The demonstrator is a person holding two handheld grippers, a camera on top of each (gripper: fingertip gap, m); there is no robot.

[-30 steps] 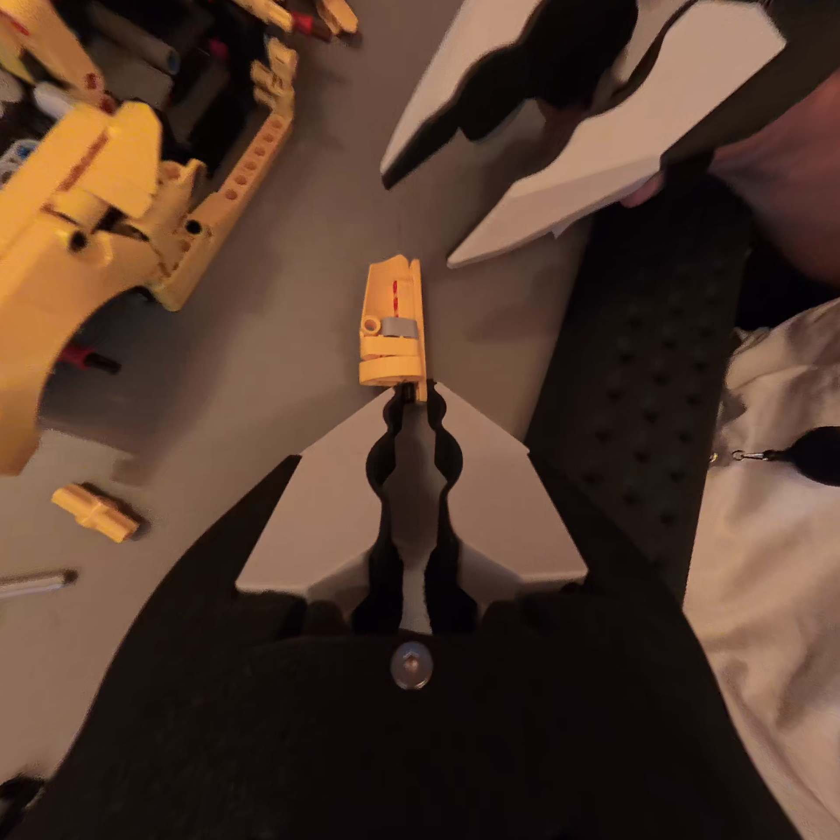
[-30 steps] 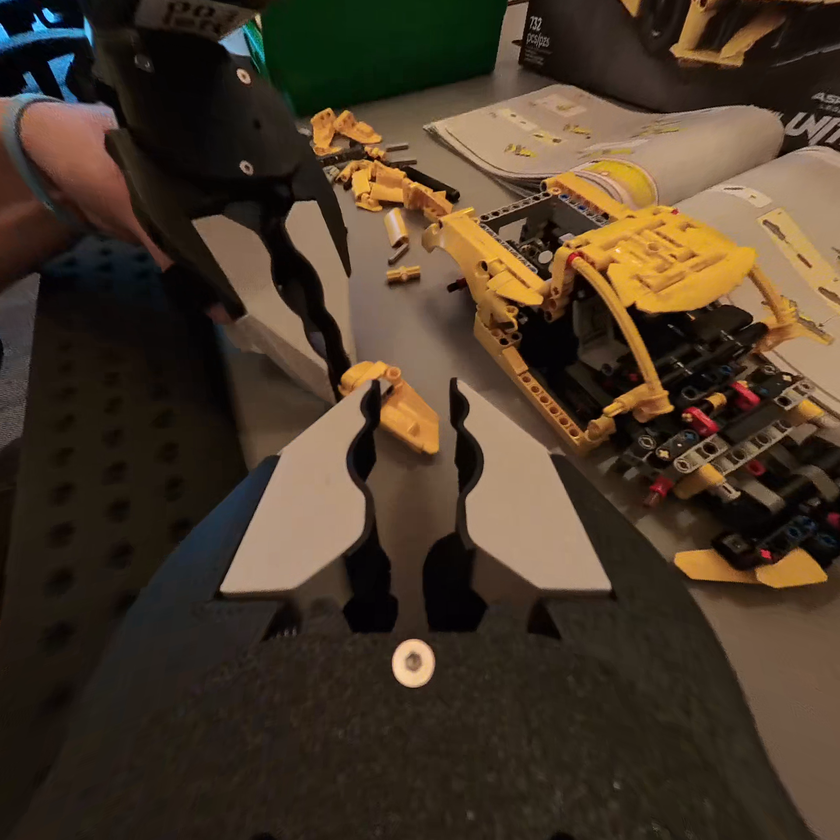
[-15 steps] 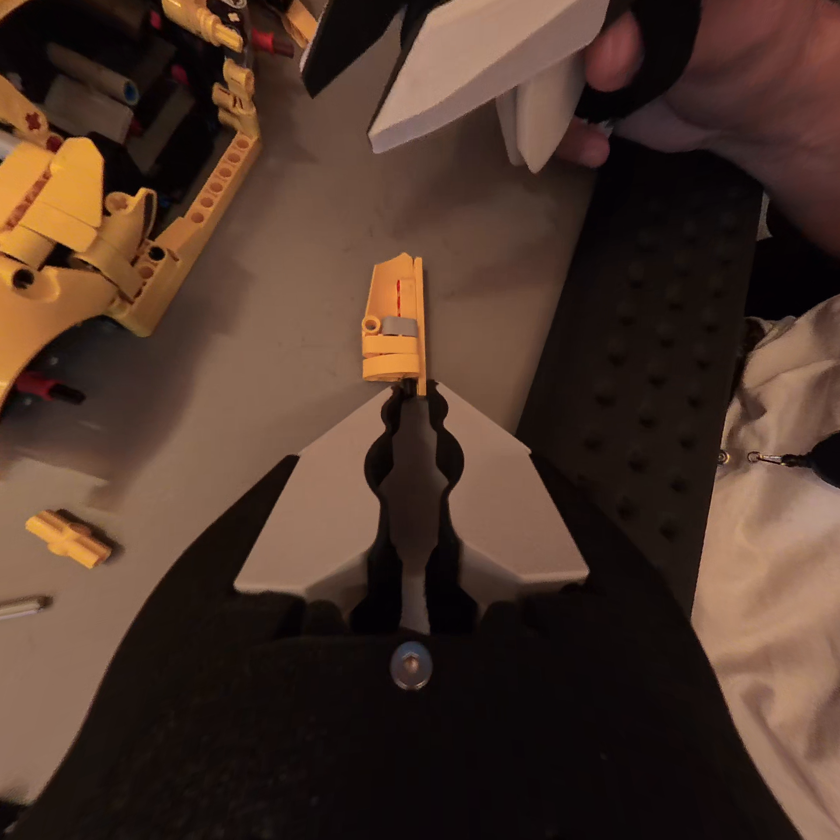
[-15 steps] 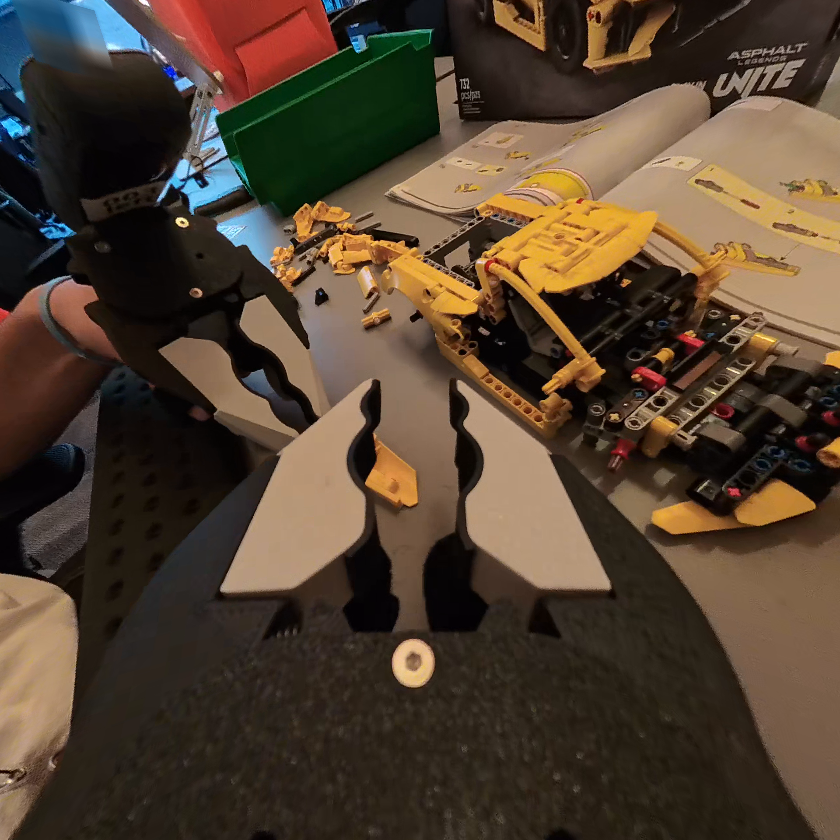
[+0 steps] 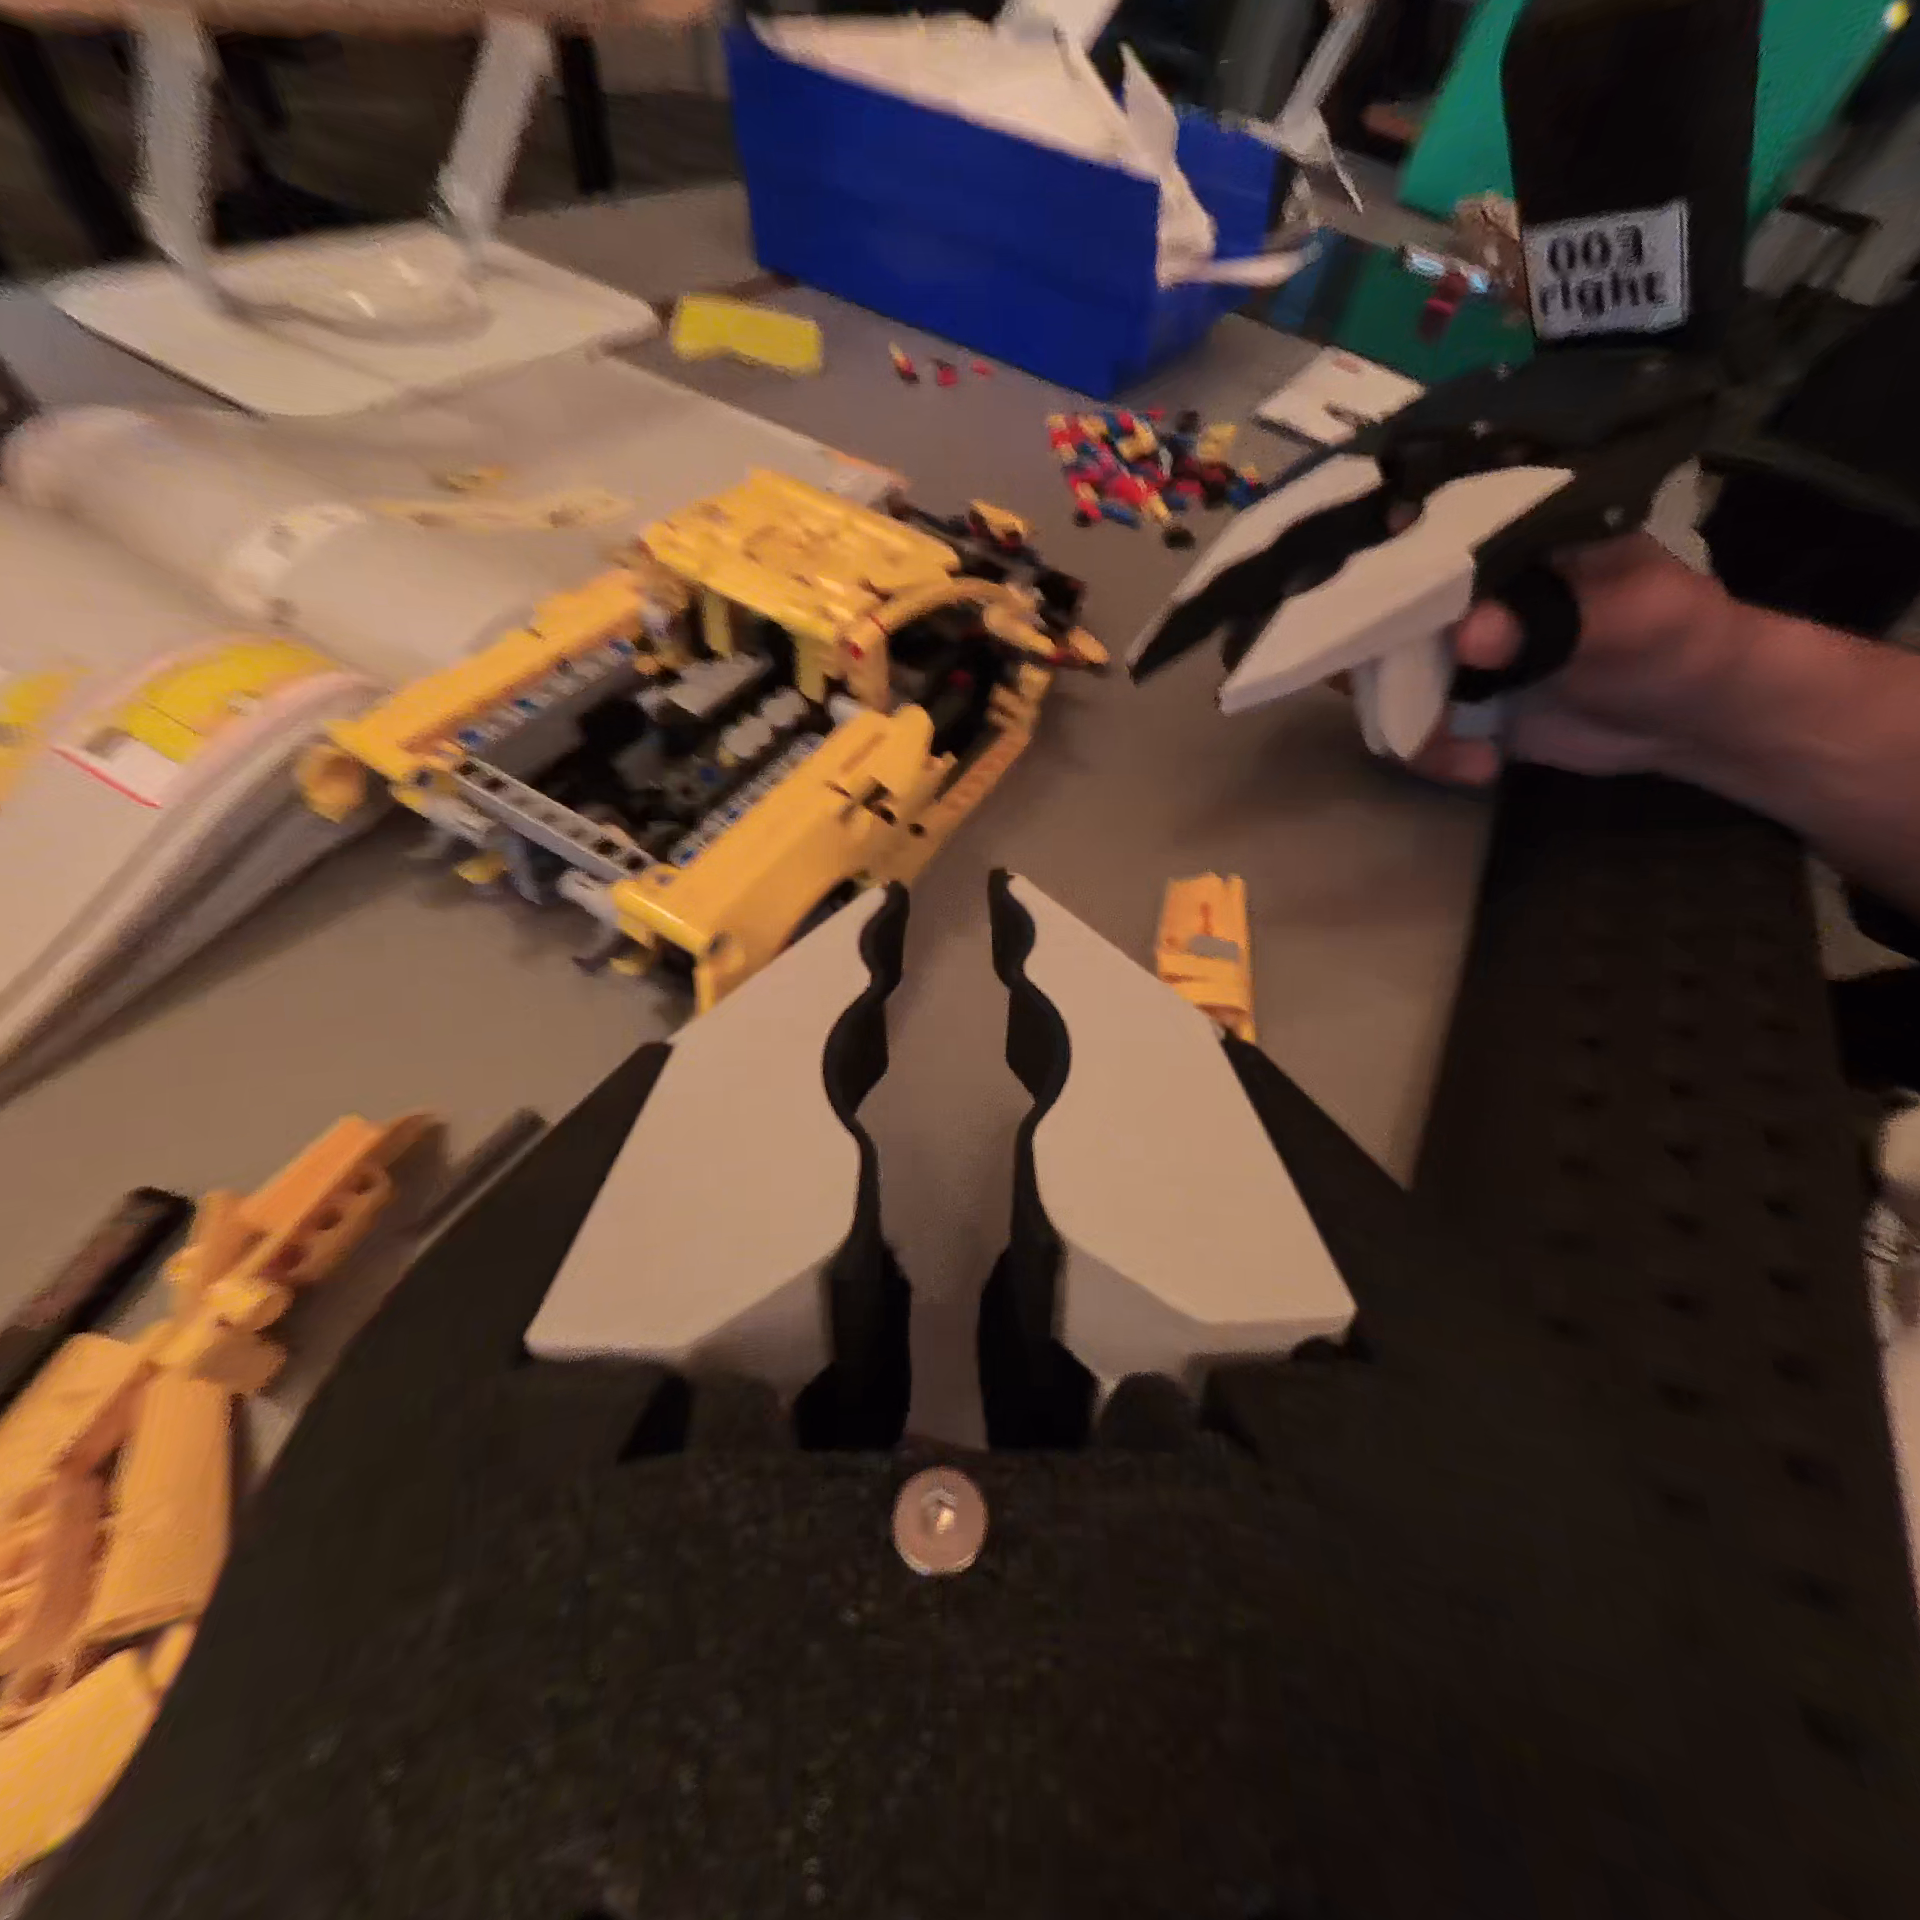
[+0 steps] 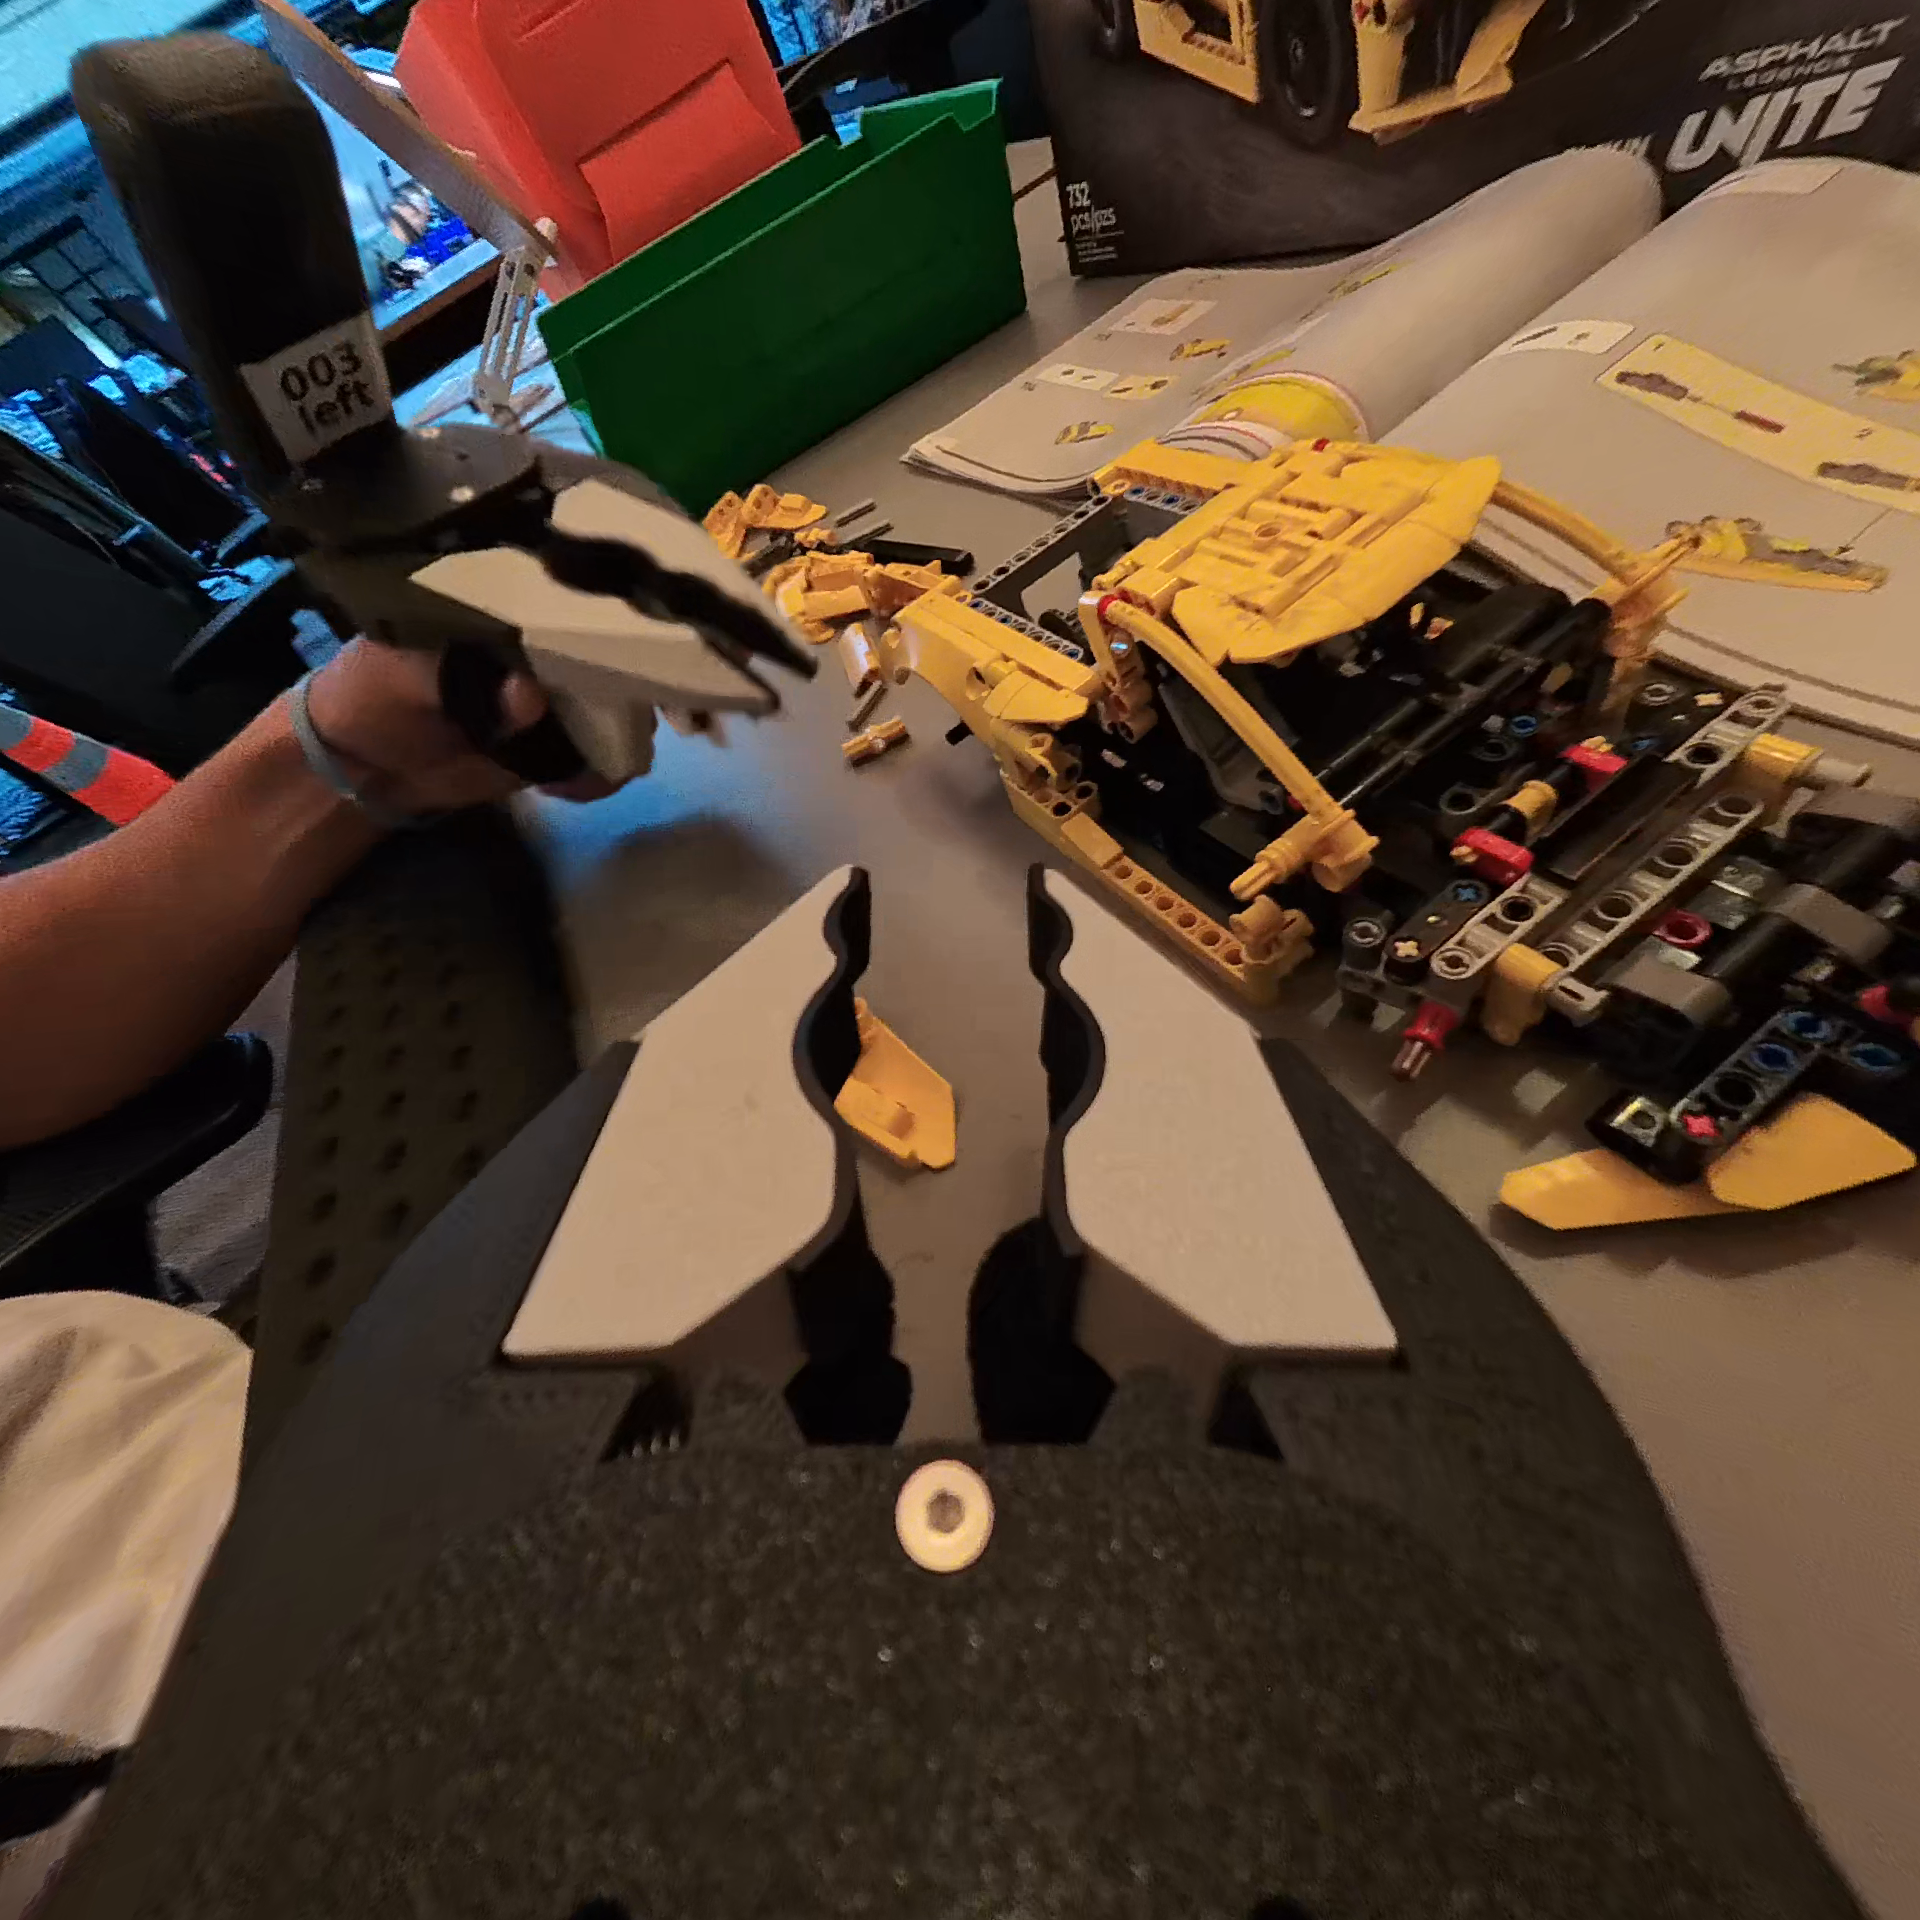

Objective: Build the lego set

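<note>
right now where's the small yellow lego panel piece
The small yellow panel piece lies loose on the grey table, seen between the open right gripper fingers in the right wrist view, near the car model.

Dim warm indoor light, left wrist view motion-blurred, right sharper, wide-angle bending at edges

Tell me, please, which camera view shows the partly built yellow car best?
The right wrist view: the car is sharp there, with roof, arches and black frame visible. The left wrist view shows the car farther off and motion-blurred.
</note>
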